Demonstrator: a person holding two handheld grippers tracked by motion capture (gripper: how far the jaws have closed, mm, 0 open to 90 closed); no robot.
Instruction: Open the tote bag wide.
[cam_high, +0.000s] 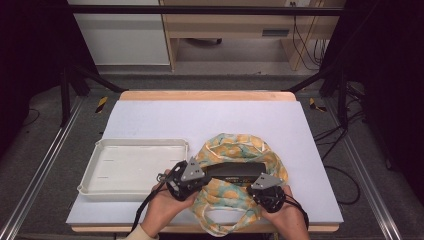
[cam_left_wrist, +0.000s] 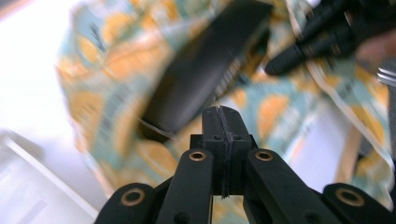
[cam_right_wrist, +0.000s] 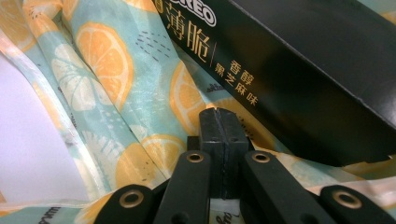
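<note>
Black and long, the box (cam_high: 235, 172) is lying on the lemon-print cloth (cam_high: 235, 145) just right of the white tray (cam_high: 100, 187), while we are holding the left gripper (cam_high: 192, 176) and right gripper (cam_high: 261, 186) at its ends, jaws pressed together, gripping nothing.

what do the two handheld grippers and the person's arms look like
Both the left gripper and the right gripper are black, rounded bodies, each topped by a grey three-cornered plate, with a black cable trailing toward the person. In the gripper views the black jaws sit on linkage bars with brass-coloured pivot rings. A cream sleeve cuff shows at the left wrist.
</note>
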